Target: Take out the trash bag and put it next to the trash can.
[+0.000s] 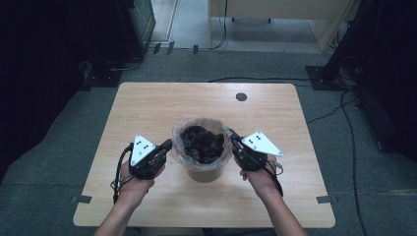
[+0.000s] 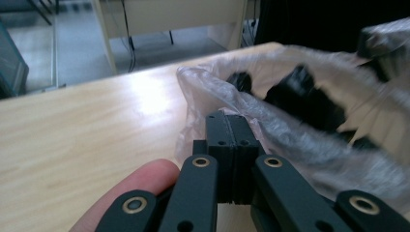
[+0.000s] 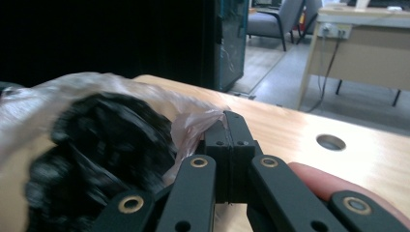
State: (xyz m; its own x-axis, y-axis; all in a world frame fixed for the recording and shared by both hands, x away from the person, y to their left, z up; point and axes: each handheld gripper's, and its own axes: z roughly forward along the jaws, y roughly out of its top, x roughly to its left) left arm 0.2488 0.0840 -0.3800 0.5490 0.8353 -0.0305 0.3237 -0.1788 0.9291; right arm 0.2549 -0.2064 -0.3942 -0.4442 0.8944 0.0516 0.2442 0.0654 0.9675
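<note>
1. One wooden table (image 1: 147, 113) spans the high view, light grain, with a round grommet hole (image 1: 241, 97) near its far edge. Grey carpet floor (image 1: 59, 147) around it, cables (image 1: 344, 108) trailing at right.
2. Bin (image 1: 202, 172) sits at table centre, nearer the person's side, between the two grippers. Tan wall visible below the liner.
3. Clear plastic bag liner (image 1: 179, 129) is folded over the bin rim, edge crinkled.
4. Dark clumped contents (image 1: 202, 142) fill the liner to about rim level; too blurred to identify.
5. Left gripper (image 1: 168, 144) is at the bin's left side, grey plate on top, held by the left hand (image 1: 134, 184). In the left gripper view its jaws are pressed together at the liner edge (image 2: 227, 104); film appears pinched between them, but hard to confirm.
6. Right gripper (image 1: 231, 135) is at the bin's right side, held by the right hand (image 1: 260, 179). In the right gripper view the jaws are closed on a fold of liner (image 3: 193, 123) sticking out at the tips.
7. Fingertip (image 2: 145, 179) shows beside the left gripper's linkage, resting near the tabletop.
</note>
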